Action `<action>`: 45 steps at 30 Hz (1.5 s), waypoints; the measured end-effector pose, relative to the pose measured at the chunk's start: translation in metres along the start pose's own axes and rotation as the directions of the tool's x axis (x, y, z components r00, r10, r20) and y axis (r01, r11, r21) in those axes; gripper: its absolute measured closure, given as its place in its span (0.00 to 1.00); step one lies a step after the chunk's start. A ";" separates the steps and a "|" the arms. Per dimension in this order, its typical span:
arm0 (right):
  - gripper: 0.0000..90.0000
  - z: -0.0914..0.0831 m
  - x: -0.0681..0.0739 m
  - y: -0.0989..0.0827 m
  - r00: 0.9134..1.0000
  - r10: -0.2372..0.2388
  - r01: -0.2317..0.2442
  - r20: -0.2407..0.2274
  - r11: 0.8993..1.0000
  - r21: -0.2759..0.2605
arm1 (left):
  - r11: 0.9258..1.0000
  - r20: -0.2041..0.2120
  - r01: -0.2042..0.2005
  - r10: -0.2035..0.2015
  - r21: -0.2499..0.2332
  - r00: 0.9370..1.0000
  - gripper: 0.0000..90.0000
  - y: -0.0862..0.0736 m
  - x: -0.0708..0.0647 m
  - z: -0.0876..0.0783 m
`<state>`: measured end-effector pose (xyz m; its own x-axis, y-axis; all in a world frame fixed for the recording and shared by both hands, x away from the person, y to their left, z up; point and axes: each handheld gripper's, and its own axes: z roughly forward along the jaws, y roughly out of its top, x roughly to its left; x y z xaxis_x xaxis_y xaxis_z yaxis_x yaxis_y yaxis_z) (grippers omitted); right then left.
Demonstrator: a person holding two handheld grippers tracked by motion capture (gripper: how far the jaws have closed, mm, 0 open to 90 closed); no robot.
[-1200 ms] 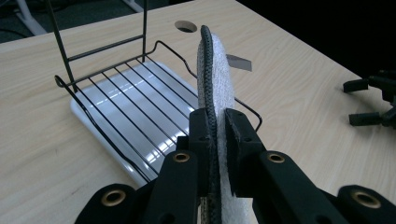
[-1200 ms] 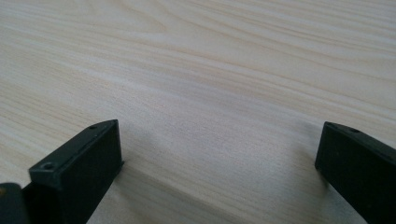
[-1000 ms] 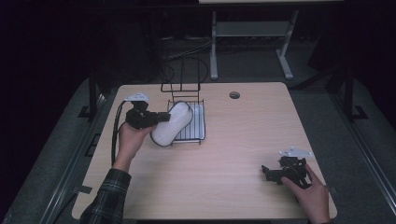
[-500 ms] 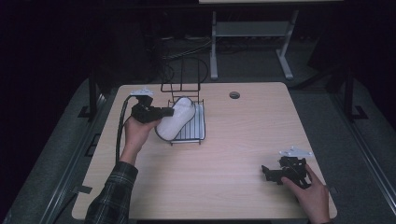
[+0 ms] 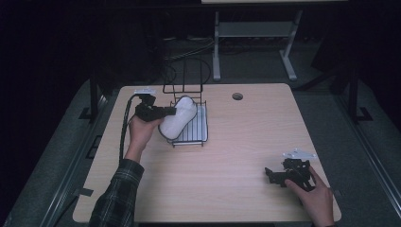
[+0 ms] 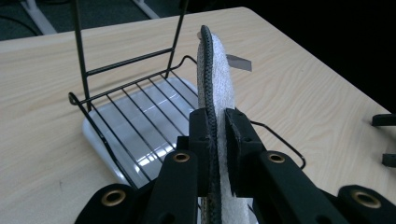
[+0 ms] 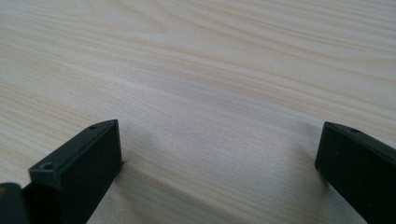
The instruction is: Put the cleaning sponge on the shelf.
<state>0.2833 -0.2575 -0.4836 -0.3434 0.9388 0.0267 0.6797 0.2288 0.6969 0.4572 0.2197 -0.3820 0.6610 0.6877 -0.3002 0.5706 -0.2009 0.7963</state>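
- High view: the left hand-held gripper point(image 5: 163, 111) pinches a white slipper point(image 5: 178, 117) by its edge and holds it over the near-left corner of the wire rack point(image 5: 191, 134), which stands on the bench point(image 5: 227, 189) at its far left. By my judgement the carrying is nearly done; what is left is to lower the slipper into the rack and let go.
- Also there, the right hand-held gripper point(image 5: 270, 175) lies low at the bench's near right corner, well apart from the rack. A round hole point(image 5: 237, 96) sits near the far edge. Nothing lies between slipper and rack.
- Left gripper view: the jaws are pressed on the slipper's point(image 6: 215, 84) dark-trimmed edge, the slipper standing on edge above the rack point(image 6: 135, 112) and its clear tray point(image 6: 105, 140). The rack's upright back frame point(image 6: 79, 51) is the one thing to steer past.
- Right gripper view: the jaws are spread wide over bare bench point(image 7: 210, 93), holding nothing.
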 end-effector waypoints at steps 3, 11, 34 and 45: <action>0.00 0.000 0.000 0.000 1.000 0.000 0.000 0.000 1.000 0.000 | 1.000 -0.004 0.014 -0.014 -0.013 1.000 0.91 -0.001 0.005 0.002; 0.00 0.000 0.000 0.000 1.000 0.000 0.000 0.000 1.000 0.000 | 0.998 -0.008 0.055 -0.055 -0.028 0.998 0.90 -0.003 0.014 0.008; 0.00 0.000 0.000 0.000 1.000 0.000 0.000 0.000 1.000 0.000 | 0.998 -0.124 0.067 -0.066 0.006 0.990 0.75 -0.010 0.027 0.017; 0.00 0.000 0.000 0.000 1.000 0.000 0.000 0.000 1.000 0.000 | 1.000 -0.128 0.015 -0.013 0.013 0.992 0.91 -0.010 0.021 0.001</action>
<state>0.2833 -0.2574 -0.4836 -0.3431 0.9389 0.0267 0.6797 0.2285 0.6970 0.4656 0.2358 -0.3971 0.5856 0.7739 -0.2412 0.5868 -0.1994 0.7848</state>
